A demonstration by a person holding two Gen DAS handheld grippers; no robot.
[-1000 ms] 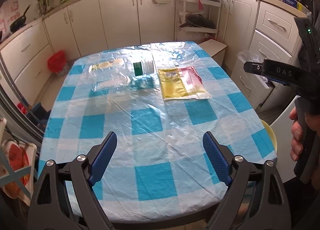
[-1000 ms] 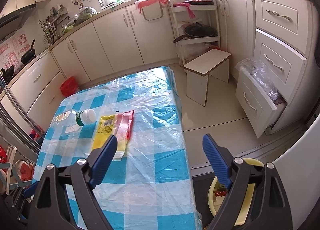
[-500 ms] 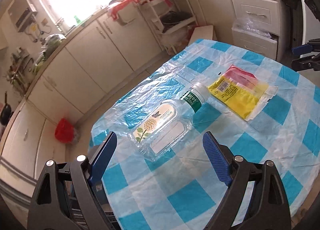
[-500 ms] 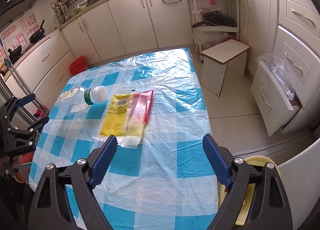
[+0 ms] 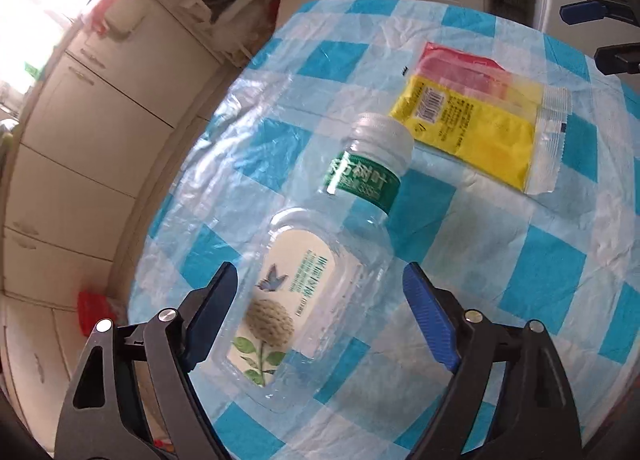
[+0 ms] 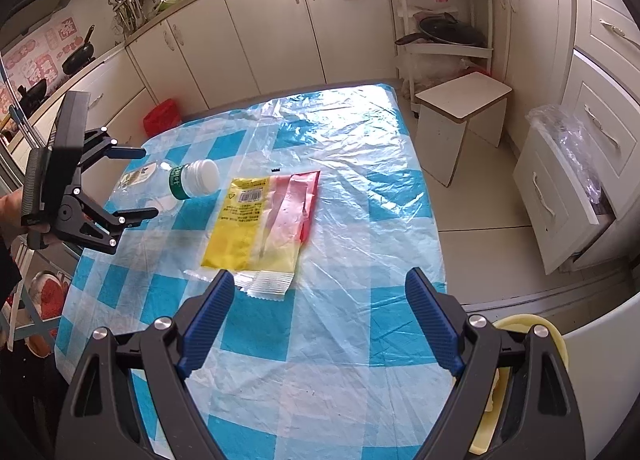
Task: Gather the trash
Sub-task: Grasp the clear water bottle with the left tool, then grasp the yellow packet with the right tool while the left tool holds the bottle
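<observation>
An empty clear plastic bottle (image 5: 360,179) with a green neck band and white cap lies on its side on the blue-checked table (image 5: 540,272). My left gripper (image 5: 318,292) hovers over it. Its jaws are closing with the bottle's body between them, and the pads stand clear of the bottle. A flat yellow and red wrapper (image 5: 476,131) lies just beyond the cap. In the right wrist view, the bottle (image 6: 192,179) sits left of the wrapper (image 6: 260,219), with the left gripper (image 6: 146,183) beside it. My right gripper (image 6: 320,284) is open and empty, just short of the wrapper's near end.
A yellow basin (image 6: 520,326) sits on the floor off the table's right corner. A white stool (image 6: 464,99) and an open drawer (image 6: 560,187) with a plastic bag stand on the right. A red bag (image 6: 162,119) lies on the floor by the far cabinets.
My left gripper swung in across the table, rolled, and dropped over the bottle, which now lies between its jaws. The right gripper shifted slightly toward the wrapper.
</observation>
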